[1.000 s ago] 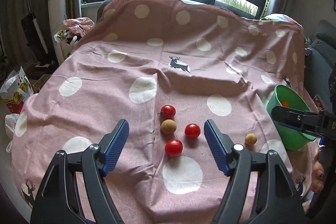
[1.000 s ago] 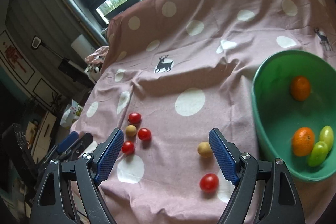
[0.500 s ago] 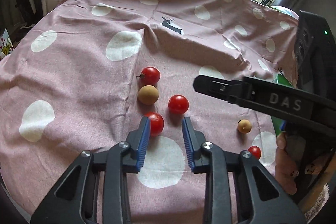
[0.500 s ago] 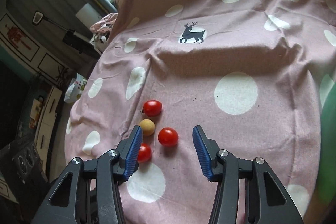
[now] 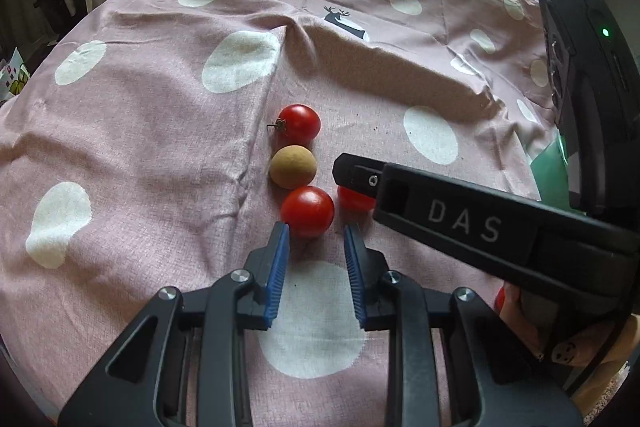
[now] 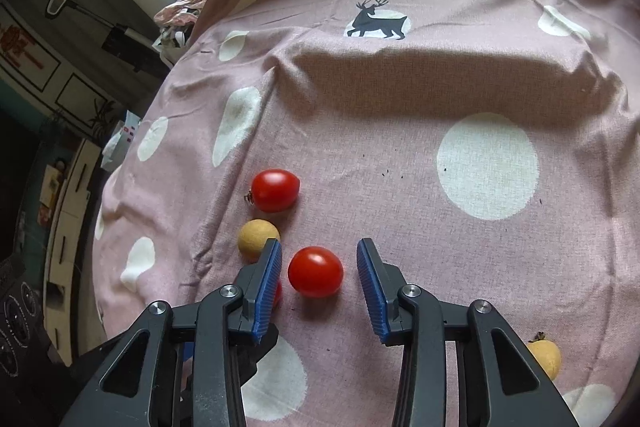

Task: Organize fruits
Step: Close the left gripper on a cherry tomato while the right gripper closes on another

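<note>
Left gripper (image 5: 314, 229) jaws apart, tips just short of a red tomato (image 5: 307, 211), not clamped. Right gripper (image 6: 319, 249) jaws apart around another tomato (image 6: 315, 271), not touching it; in the left view its arm hides most of that tomato. Bowl (image 5: 550, 169) mostly hidden, only a green sliver shows. Both grippers moved closer to the fruit than half a second ago (right jaws also narrower). Counted on the pink cloth (image 6: 400, 99): four tomatoes, one barely seen, two tan fruits (image 6: 256, 233).
</note>
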Demonstrator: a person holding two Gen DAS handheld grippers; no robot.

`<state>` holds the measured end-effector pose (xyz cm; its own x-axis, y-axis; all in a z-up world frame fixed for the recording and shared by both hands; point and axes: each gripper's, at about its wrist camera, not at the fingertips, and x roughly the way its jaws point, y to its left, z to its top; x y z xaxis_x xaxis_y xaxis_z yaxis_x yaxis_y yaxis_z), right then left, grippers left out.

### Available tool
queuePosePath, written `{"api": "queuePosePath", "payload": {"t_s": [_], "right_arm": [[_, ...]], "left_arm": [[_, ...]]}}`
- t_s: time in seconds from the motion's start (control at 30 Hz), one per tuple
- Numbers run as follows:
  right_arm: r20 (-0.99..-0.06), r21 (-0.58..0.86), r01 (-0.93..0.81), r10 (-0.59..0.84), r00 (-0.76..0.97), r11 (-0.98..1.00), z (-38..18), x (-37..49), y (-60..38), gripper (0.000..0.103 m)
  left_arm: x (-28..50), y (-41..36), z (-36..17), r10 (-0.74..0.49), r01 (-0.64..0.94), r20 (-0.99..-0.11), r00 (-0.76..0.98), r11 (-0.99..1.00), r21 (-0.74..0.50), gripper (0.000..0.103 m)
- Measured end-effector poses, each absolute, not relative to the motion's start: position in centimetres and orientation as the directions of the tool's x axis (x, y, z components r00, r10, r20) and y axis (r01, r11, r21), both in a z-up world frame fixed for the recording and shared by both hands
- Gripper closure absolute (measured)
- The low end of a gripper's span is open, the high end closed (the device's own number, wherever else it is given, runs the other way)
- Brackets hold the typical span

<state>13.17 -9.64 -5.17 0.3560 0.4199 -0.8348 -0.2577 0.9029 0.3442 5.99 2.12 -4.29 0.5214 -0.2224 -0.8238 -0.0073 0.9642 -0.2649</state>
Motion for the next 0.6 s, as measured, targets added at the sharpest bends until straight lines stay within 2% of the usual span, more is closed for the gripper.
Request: {"api": "queuePosePath", "payload": {"t_s": [0.17, 0.6], "right_arm": [[-0.832, 0.359, -0.266, 0.436, 0.343, 0.894, -5.7, 13.3, -9.4, 0.071], [-0.82, 0.39, -0.249, 0.457, 0.344, 0.886, -5.7, 13.2, -10.0, 0.071]], "left_arm": [[6.9, 2.2, -4.5, -0.224, -0.015, -0.821, 0.525, 0.962, -0.272, 0.077], [7.4, 1.8, -4.6, -0.207, 0.01, -0.813, 0.545, 0.97, -0.241, 0.075]]}}
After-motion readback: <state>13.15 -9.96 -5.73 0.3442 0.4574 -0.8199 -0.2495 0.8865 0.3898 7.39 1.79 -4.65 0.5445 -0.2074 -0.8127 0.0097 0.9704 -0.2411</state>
